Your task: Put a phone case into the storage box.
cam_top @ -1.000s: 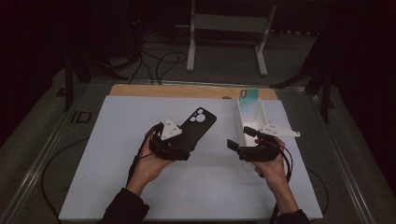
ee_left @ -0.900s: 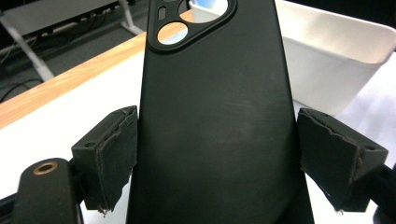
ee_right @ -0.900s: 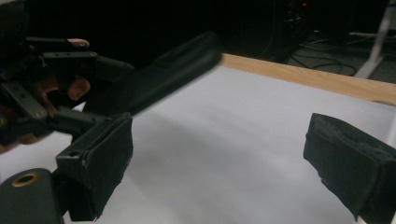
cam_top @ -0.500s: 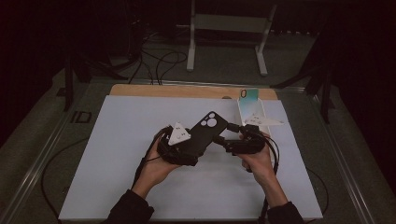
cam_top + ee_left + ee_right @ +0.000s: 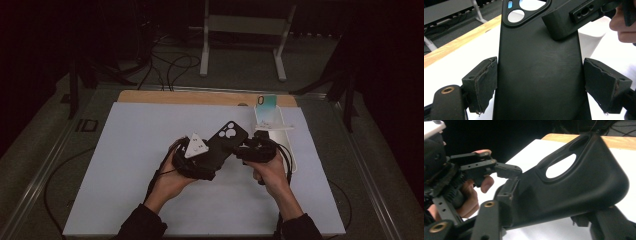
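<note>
Nearest the camera in the high view, two dark sleeves enter from the bottom edge, cut off at the forearms, and the hands meet over the middle of the white table surface [image 5: 125, 165]. The left gripper [image 5: 200, 159], with its grey three-cornered plate on top, is clamped on the black phone case [image 5: 225, 145]: in the left gripper view its two worn pads press flat on the long sides of the case [image 5: 539, 75], whose lower end runs off the bottom of the frame and whose camera cut-out is clipped at the top. The right gripper [image 5: 250, 150] comes in from the other side; its jaws have just been closing, and the case is between them. In the right gripper view the near jaw lies along the case's edge [image 5: 574, 187] while the far jaw sits low behind the case and is largely hidden, so whether both pads already press on it is hard to make out. The case is held off the table, tilted, with the camera end pointing away. Farther back, just beyond the right hand, a white tray [image 5: 292, 150] is partly covered by that hand, and a pale green phone [image 5: 266, 102] stands at the tray's far end by the wooden strip [image 5: 175, 96]. Beyond the table all is dark apart from the feet of a white stand [image 5: 240, 50].
</note>
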Action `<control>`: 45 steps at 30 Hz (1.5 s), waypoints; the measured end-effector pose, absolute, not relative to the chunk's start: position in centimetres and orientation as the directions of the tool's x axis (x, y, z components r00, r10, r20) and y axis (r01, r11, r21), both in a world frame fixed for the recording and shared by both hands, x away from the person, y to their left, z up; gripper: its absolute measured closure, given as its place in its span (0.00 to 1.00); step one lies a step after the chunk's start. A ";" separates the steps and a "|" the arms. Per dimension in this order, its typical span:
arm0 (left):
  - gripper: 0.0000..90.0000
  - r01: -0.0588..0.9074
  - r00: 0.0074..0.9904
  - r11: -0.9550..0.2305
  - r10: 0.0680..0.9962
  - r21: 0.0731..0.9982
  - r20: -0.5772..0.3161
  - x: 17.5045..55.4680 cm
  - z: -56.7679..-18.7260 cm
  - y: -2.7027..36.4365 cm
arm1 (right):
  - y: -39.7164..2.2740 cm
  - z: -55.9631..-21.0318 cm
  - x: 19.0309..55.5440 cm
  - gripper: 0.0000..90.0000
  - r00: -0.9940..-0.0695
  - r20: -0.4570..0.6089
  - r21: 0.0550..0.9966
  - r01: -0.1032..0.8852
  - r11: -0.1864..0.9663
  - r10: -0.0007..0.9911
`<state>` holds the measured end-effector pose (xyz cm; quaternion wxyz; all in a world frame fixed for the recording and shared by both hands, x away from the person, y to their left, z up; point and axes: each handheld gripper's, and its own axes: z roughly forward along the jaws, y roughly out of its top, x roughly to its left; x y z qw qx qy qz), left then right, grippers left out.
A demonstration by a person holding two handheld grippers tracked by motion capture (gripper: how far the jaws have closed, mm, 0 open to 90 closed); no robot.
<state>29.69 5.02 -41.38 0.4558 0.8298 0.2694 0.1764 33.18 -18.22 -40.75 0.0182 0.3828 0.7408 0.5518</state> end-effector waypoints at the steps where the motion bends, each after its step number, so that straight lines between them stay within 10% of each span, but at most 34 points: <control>1: 0.18 0.286 0.793 -0.439 0.608 0.851 0.047 29.7 -41.4 5.0 | -18.2 -40.7 33.2 0.54 -0.706 0.395 0.831 0.547 0.098 0.587; 21: 0.17 0.310 0.787 -0.451 0.615 0.837 0.039 29.9 -42.3 4.5 | -17.0 -40.8 32.8 0.95 -0.727 0.429 0.821 0.562 0.106 0.536; 45: 0.13 0.390 0.795 -0.375 0.598 0.841 -0.102 30.7 -42.4 7.7 | -17.6 -40.5 32.3 0.95 -0.754 0.360 0.855 0.502 0.130 0.549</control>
